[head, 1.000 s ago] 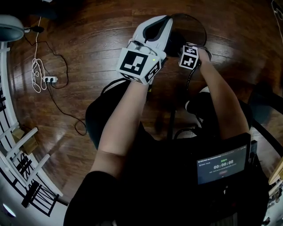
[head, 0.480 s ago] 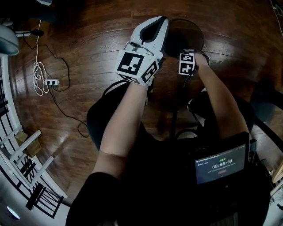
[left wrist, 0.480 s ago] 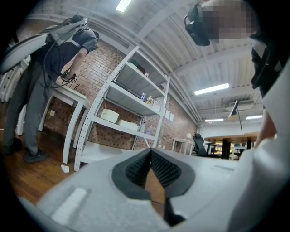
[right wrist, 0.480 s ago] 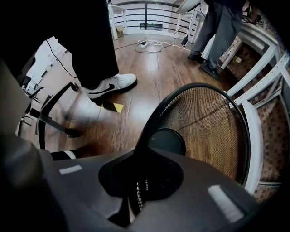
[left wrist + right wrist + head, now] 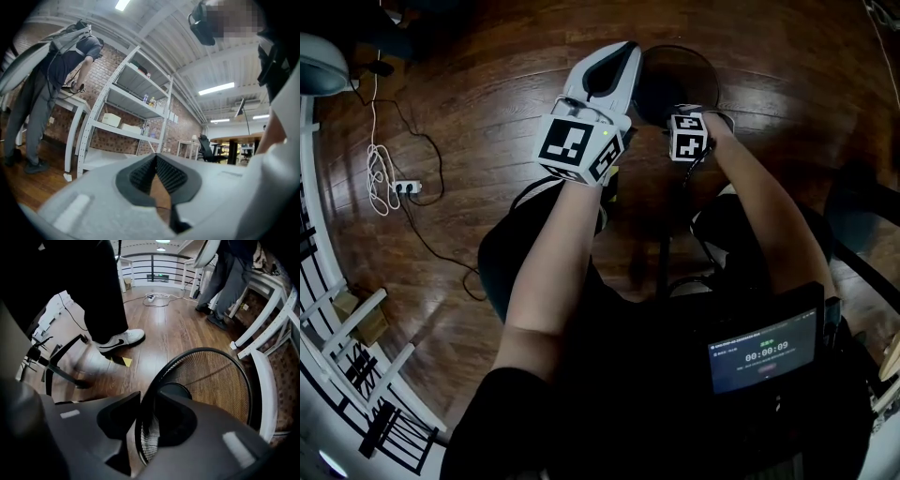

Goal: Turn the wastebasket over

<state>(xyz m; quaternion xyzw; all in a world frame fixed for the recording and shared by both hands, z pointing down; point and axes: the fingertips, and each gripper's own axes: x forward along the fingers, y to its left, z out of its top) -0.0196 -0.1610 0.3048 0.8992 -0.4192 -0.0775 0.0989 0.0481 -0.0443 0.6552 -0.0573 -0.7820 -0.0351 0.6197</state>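
Observation:
The wastebasket [image 5: 680,80] is black wire mesh and stands mouth-up on the wood floor, just past my hands. My right gripper [image 5: 689,131] points steeply down at its near rim. In the right gripper view the wastebasket's [image 5: 220,380] thin rim runs between the dark jaws of the right gripper [image 5: 147,401], which are opening; the left pad stands off the rim. My white left gripper [image 5: 623,47] is held level to the left of the basket and touches nothing. In its own view the left gripper's [image 5: 155,157] ribbed pads meet at the tips.
An office chair base [image 5: 51,364] and my white shoe [image 5: 119,339] are near the basket. A power strip with cable [image 5: 403,171] lies at the left, by a white railing [image 5: 337,347]. Another person [image 5: 225,282] stands beside white shelving [image 5: 262,329].
In the head view my right hand and the basket's rim have drifted a little left, and the basket's mouth shows rounder. The left gripper holds its place.

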